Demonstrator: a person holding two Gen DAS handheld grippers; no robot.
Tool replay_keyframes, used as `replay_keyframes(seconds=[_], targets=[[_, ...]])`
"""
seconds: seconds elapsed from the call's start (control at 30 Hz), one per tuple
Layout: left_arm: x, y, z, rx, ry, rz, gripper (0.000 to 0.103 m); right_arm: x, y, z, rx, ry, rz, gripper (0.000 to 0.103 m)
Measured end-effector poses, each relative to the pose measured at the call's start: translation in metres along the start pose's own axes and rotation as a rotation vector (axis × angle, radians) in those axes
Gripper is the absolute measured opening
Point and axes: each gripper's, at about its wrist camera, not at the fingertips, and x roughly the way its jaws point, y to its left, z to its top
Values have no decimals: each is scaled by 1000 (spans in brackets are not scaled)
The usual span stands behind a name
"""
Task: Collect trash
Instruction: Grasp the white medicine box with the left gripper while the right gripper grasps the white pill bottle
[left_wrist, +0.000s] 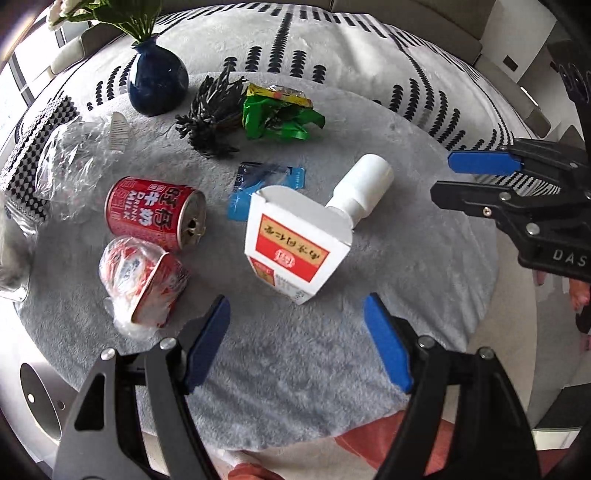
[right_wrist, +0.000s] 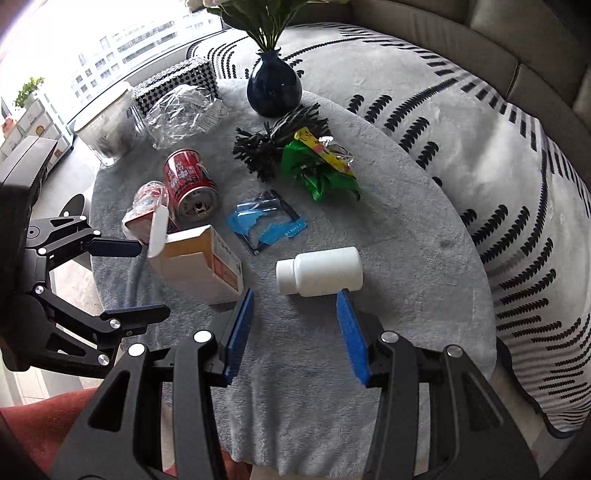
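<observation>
Left wrist view shows every piece of trash lying loose on the round table covered in grey plush cloth (left_wrist: 424, 258), so by my reading the collecting has not begun and all of it is left; no bin or bag shows in either view. Nearest the table's middle lies the white cardboard carton with a red and gold label (left_wrist: 295, 243), its flap open, and touching its far end the white plastic pill bottle (left_wrist: 364, 188) on its side. Beyond them sits the torn blue foil sachet (left_wrist: 266, 184), then toward the far edge the crumpled green snack wrapper (left_wrist: 277, 114) and a dark bundle of dried twigs (left_wrist: 214, 114). Toward the left edge lie the red milk drink can (left_wrist: 155, 210) on its side, the crushed red and white plastic cup (left_wrist: 144, 291) just beside it, and the crumpled clear plastic bag (left_wrist: 74, 170). The dark blue ceramic vase (left_wrist: 157, 85) stands at the far edge. The left gripper (left_wrist: 297, 345) hangs wide open above the carton, holding nothing. The right gripper (right_wrist: 295, 332) is about half open and empty, the bottle just beyond its fingertips.
</observation>
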Motion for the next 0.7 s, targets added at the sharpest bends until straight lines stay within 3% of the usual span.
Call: replay_keyframes(seconds=[0.2,0.33,0.7], targets=[[28,-4,11,43,-7,10,75,28,-14,-4,17,-6,17,45],[38,-7,15,67,-13,8,75,41,-19,-1,5,-22,5,59],[50,-12,13,43,-31,-19,73,64,-32,6,-148,-9,-17,70]])
